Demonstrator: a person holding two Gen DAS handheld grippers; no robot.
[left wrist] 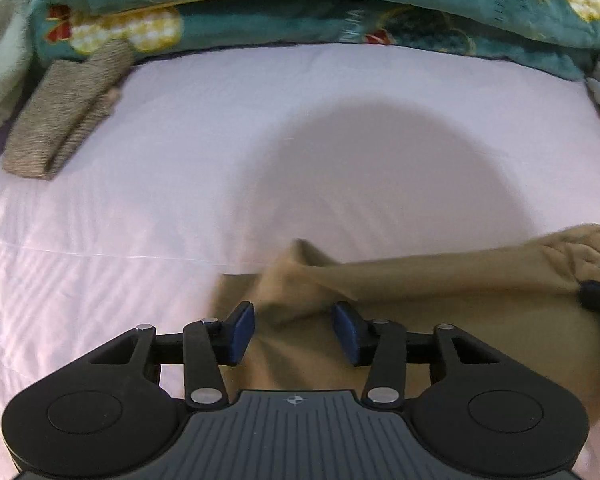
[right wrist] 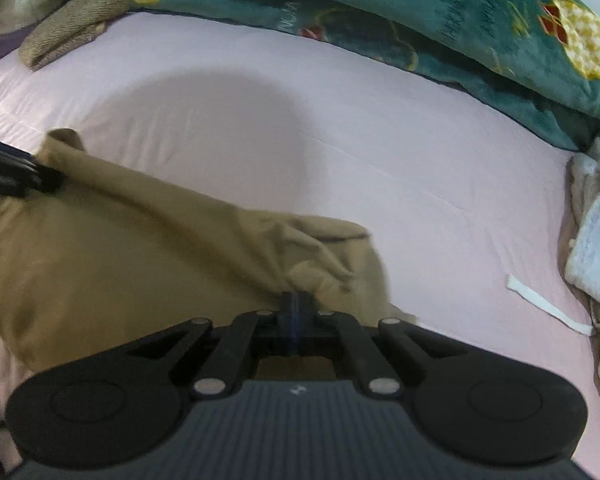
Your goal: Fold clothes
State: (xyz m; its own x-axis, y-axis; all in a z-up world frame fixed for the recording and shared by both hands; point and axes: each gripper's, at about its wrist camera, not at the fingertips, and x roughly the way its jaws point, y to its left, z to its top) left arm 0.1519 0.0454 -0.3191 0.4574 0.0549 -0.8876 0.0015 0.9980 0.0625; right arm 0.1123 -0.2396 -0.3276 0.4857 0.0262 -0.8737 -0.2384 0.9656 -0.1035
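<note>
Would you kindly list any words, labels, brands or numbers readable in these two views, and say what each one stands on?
No text can be read for certain.
Teal blanket: pale lettering in several spots, at odd angles, too blurred to read.
Left gripper: small round emblem on its grey body, no letters.
Right gripper: small pale mark on its body, illegible.
Tan garment, folded knit piece and white strip: no writing visible.

We see a bed with a pale pink sheet [left wrist: 180, 160]. On it lie a tan garment [left wrist: 420, 320] at lower right, a folded brown cloth [left wrist: 64, 120] at upper left, and a green patterned blanket [left wrist: 300, 20] along the top.
</note>
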